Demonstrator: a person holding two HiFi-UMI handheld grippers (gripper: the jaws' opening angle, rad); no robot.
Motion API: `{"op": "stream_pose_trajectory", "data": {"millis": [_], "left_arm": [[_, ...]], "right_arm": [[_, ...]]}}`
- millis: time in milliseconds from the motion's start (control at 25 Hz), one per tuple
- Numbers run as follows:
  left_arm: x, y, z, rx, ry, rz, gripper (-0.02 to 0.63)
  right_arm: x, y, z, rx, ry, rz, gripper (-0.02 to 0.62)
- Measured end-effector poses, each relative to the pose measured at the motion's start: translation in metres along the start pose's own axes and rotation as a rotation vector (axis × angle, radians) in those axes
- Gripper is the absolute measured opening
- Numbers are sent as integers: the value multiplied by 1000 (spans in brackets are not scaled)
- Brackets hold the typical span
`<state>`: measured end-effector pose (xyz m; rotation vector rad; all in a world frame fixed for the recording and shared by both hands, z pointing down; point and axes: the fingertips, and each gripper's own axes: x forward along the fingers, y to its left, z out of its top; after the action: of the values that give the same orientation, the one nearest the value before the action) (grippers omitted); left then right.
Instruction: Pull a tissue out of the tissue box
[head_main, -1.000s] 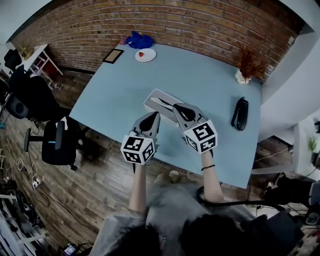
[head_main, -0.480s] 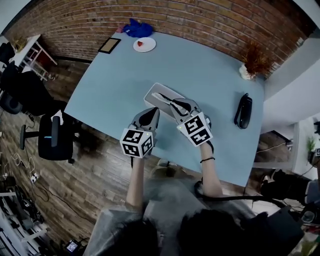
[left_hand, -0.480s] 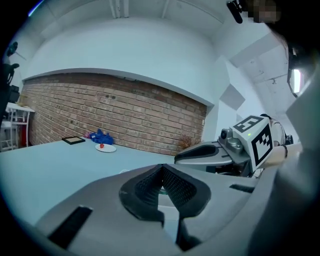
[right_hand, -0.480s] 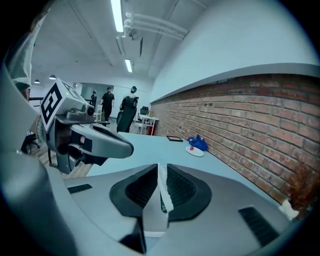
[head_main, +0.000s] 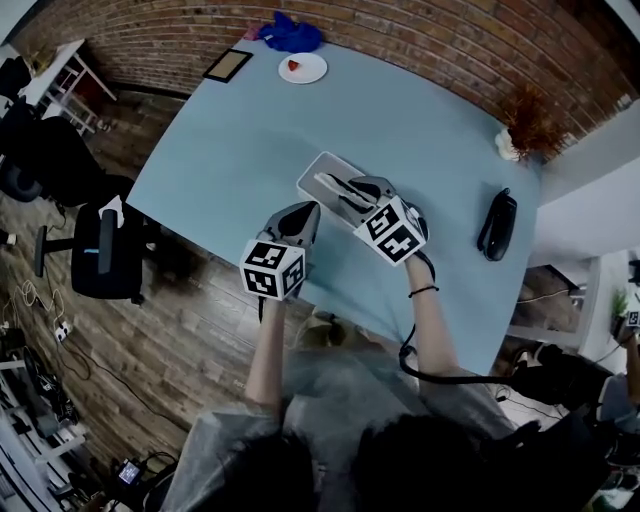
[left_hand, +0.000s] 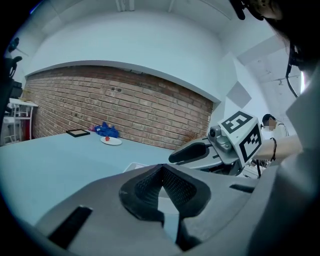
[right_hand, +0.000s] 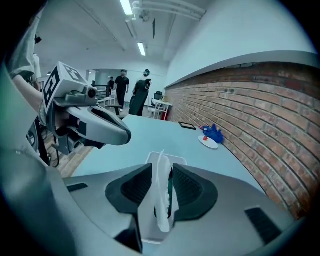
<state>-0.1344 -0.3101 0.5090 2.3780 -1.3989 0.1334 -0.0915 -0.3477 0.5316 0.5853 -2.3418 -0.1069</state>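
Fingers (right_hand: 189, 189) of the right gripper (head_main: 345, 190) have just been opening and stand apart around the tissue (right_hand: 162, 195), which rises from the tissue box (head_main: 315, 172) mid-worktop (head_main: 230, 150). The left gripper (head_main: 303, 215), fingers together and empty, hovers near-left of the box. A plate (head_main: 302, 68) and blue cloth (head_main: 292, 35) lie at the far edge.

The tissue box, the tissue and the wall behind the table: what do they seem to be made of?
The tissue box looks like smooth matte plastic or card: pale, rounded rim. The tissue is thin soft paper: white and creased. The wall is rough brick: reddish courses with mortar lines.
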Motion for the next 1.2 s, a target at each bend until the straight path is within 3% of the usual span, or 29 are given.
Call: {"op": "stream_pose_trajectory", "data": {"millis": [320,560,640,760,1200], "left_arm": [[9,10,-8,-20,20,4,3],[14,13,-13,-32,32,9,3],[13,14,-16,-36,36,13,3],[12,15,-18,-44,39,16,3],[7,18,-19,-45,40,22,3]], "right_arm": [[26,7,-9,-10,53,65,117],[37,5,-18,-4,95,57,114],[39,5,-18,-14,98,55,98],[40,5,-17,-47,112,48,25],[37,-1,-10,-8,95,14,2]]}}
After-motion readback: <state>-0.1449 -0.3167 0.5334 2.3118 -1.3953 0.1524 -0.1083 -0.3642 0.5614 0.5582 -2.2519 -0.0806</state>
